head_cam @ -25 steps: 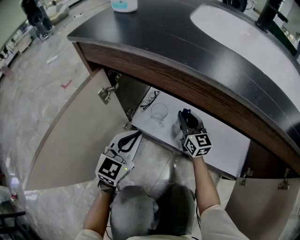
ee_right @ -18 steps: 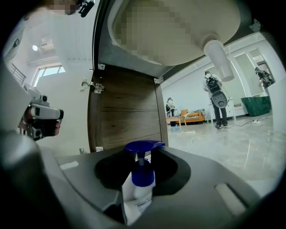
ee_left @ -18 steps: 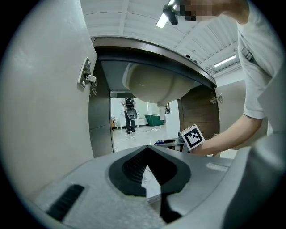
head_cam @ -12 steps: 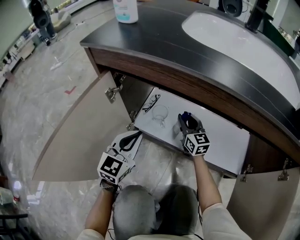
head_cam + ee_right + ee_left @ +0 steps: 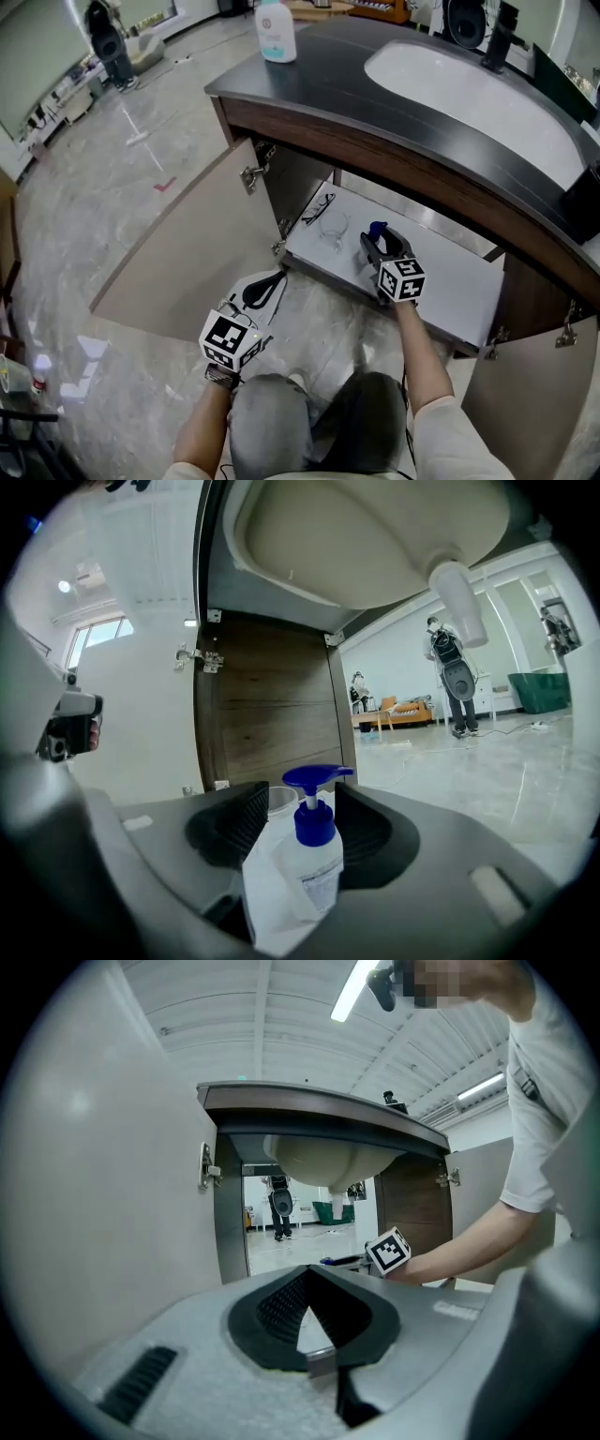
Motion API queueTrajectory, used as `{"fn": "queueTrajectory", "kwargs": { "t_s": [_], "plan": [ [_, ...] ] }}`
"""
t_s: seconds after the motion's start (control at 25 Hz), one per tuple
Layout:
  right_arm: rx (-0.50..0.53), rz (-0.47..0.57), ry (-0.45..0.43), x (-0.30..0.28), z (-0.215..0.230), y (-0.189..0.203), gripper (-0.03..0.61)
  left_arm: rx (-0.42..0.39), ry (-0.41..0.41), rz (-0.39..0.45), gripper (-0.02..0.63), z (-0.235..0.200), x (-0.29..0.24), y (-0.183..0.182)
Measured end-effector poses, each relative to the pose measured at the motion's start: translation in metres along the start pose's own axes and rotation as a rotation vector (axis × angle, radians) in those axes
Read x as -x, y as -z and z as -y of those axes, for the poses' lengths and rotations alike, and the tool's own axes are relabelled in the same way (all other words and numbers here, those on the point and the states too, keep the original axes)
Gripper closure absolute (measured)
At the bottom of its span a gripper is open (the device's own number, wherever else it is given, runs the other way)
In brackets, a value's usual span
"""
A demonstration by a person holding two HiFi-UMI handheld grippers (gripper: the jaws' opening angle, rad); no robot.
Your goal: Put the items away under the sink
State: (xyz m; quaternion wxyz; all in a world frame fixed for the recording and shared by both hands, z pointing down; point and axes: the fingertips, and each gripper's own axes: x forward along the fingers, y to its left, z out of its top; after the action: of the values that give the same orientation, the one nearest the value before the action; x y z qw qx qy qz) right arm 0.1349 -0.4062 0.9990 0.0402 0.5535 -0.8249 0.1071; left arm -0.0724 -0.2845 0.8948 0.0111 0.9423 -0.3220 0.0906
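Having just been opened, the fingers (image 5: pixel 234 822) of the right gripper (image 5: pixel 298 803) are spread clear of the pump bottle (image 5: pixel 314 855), left standing between them on the under-sink shelf (image 5: pixel 450 281); this item is judged stowed, the left gripper (image 5: pixel 305 1279) being closed, empty

Dressed in a white short-sleeved shirt (image 5: pixel 442 429) and grey trousers (image 5: pixel 277 427). Equipped with a left gripper (image 5: pixel 270 280) and a right gripper (image 5: pixel 378 236), both in smooth pale grey moulded plastic, broad and rounded. Backed, on both, by a white cube (image 5: pixel 230 339) printed with black square markers. Lined inside the jaws with black ribbed pads (image 5: pixel 246 819). Cut with a dark slotted vent (image 5: pixel 136 1384) in the left shell.
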Motion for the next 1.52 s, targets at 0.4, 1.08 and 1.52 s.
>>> {"fn": "queueTrajectory", "kwargs": {
  "t_s": [0.4, 1.08, 1.52],
  "plan": [
    [0.011, 0.064, 0.02, 0.075, -0.023, -0.034, 0.36, -0.021, -0.044, 0.049, 0.612, 0.041, 0.043, -0.031],
    [0.108, 0.013, -0.006, 0.257, -0.087, -0.075, 0.442, -0.114, -0.055, 0.124, 0.612, 0.122, 0.057, -0.091],
    [0.098, 0.114, 0.055, 0.346, -0.098, -0.135, 0.565, -0.126, 0.026, 0.15, 0.612, 0.164, 0.044, -0.113]
  ]
}}
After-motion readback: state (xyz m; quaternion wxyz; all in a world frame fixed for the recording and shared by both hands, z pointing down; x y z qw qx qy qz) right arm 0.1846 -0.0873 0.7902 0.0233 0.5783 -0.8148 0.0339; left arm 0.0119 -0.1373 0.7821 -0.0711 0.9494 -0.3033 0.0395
